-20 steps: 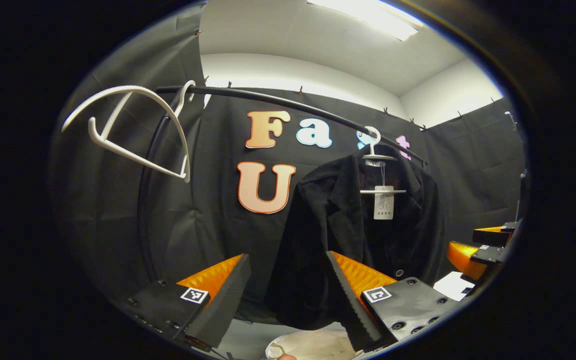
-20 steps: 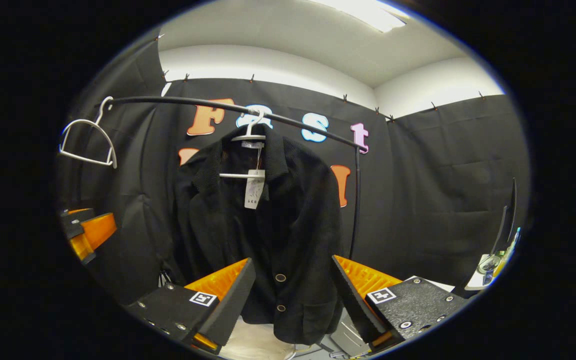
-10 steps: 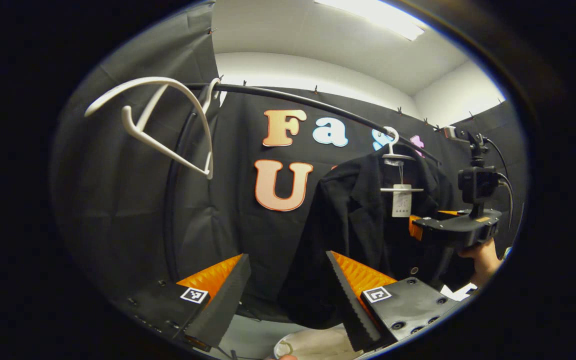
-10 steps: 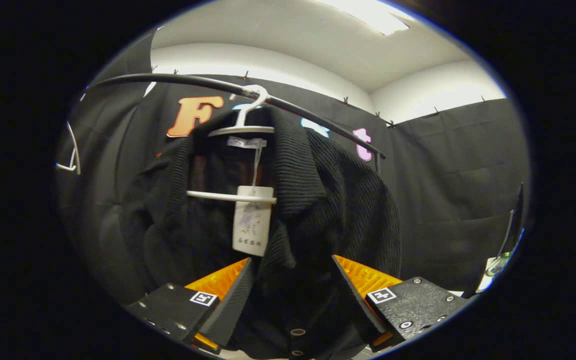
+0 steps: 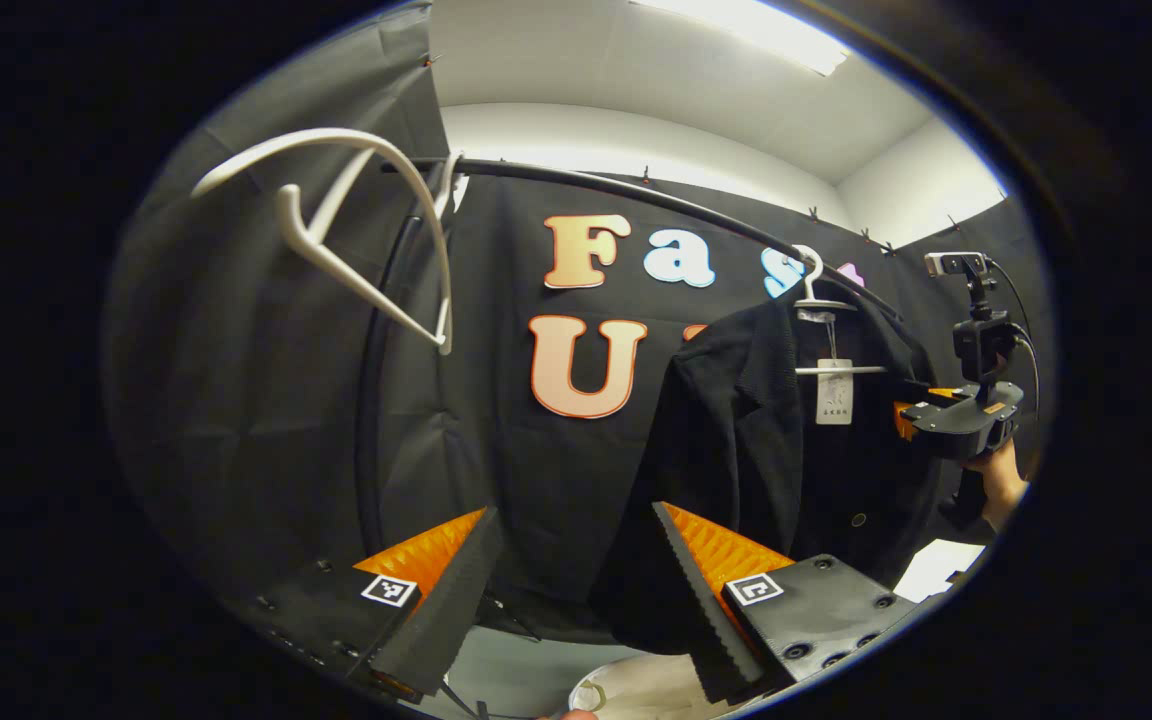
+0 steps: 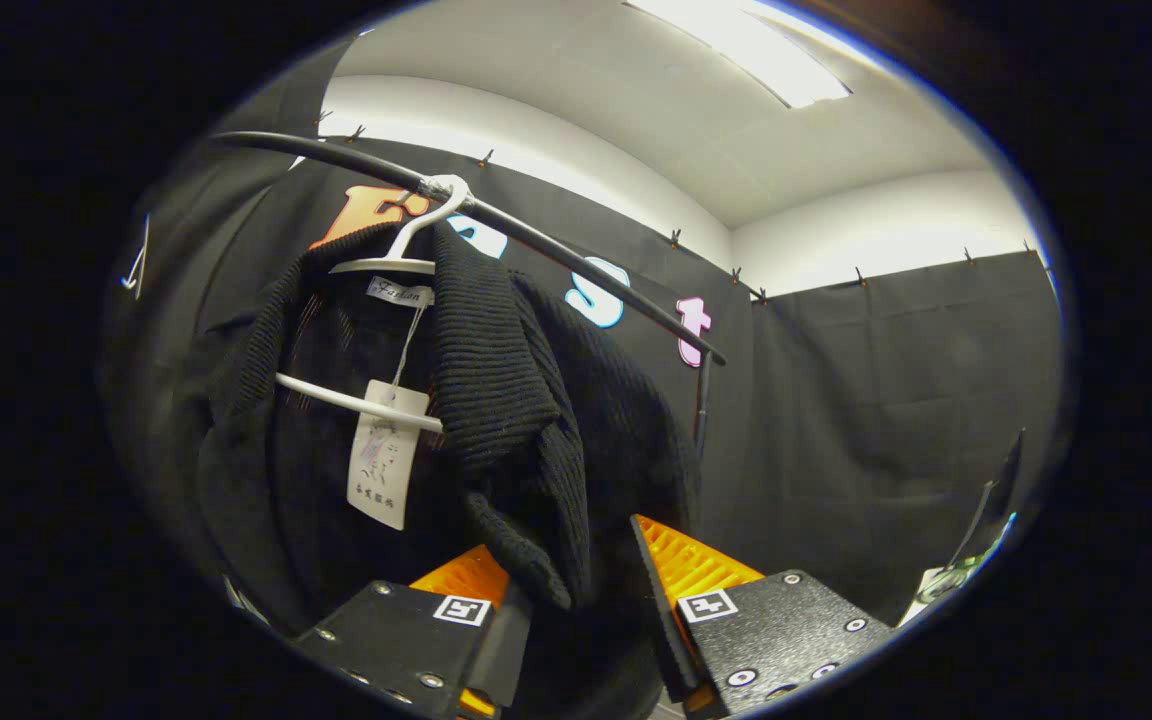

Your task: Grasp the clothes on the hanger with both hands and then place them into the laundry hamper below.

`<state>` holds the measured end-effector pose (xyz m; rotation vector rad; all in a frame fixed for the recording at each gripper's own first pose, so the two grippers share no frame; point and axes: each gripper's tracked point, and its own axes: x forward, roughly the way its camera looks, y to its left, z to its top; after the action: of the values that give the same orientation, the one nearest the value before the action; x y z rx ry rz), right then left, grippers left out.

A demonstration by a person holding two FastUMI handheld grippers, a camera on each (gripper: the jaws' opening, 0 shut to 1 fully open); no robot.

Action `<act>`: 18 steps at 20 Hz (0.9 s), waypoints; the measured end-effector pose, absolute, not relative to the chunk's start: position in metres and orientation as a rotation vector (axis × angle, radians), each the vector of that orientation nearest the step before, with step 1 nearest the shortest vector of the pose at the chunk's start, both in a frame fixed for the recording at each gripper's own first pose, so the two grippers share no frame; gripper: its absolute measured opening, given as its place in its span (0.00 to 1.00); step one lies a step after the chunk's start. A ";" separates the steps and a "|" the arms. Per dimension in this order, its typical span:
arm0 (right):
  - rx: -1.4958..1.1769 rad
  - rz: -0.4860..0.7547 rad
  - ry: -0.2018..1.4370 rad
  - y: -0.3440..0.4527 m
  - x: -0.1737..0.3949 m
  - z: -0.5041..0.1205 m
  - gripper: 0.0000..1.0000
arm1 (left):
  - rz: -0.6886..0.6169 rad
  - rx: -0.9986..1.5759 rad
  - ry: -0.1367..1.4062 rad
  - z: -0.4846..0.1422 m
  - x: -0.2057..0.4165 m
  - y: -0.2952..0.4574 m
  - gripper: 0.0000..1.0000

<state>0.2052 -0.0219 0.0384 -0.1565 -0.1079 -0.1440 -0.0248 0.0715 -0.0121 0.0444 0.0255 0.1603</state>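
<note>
While the black jacket (image 5: 736, 440) hangs on its white hanger (image 5: 816, 295) on the rail (image 5: 636, 195), the task is only at its start. The left gripper (image 5: 576, 580) has its fingers spread, apart from the cloth. The right gripper (image 6: 581, 610) has narrowed its fingers around the front fold; I cannot tell if both press. The jacket is dark, ribbed, with a paper tag (image 6: 381, 465). The hamper (image 5: 636, 690) waits below.

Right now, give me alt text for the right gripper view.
The right gripper has its fingers closing around the front edge of a black jacket, which hangs on a white hanger from a black rail. A paper tag dangles inside the collar.
</note>
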 end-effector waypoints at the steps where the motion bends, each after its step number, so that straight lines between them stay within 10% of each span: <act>1: -0.165 -0.137 -0.105 -0.025 0.203 0.039 0.49 | 0.136 0.054 0.014 -0.007 -0.019 0.065 1.00; 4: -0.135 -0.084 -0.082 -0.020 0.198 0.040 0.10 | 0.027 0.017 -0.017 0.002 0.002 0.030 0.96; 11: -0.088 -0.012 -0.075 -0.013 0.175 0.052 0.07 | -0.221 -0.052 -0.040 0.013 0.059 -0.065 0.99; 18: -0.081 0.033 -0.073 -0.003 0.168 0.051 0.06 | -0.102 0.003 -0.097 0.005 0.157 -0.116 0.97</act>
<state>0.1682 -0.0028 0.0507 -0.0807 -0.0730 0.0328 0.1567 -0.1157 0.0055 0.0028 -0.0970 -0.1020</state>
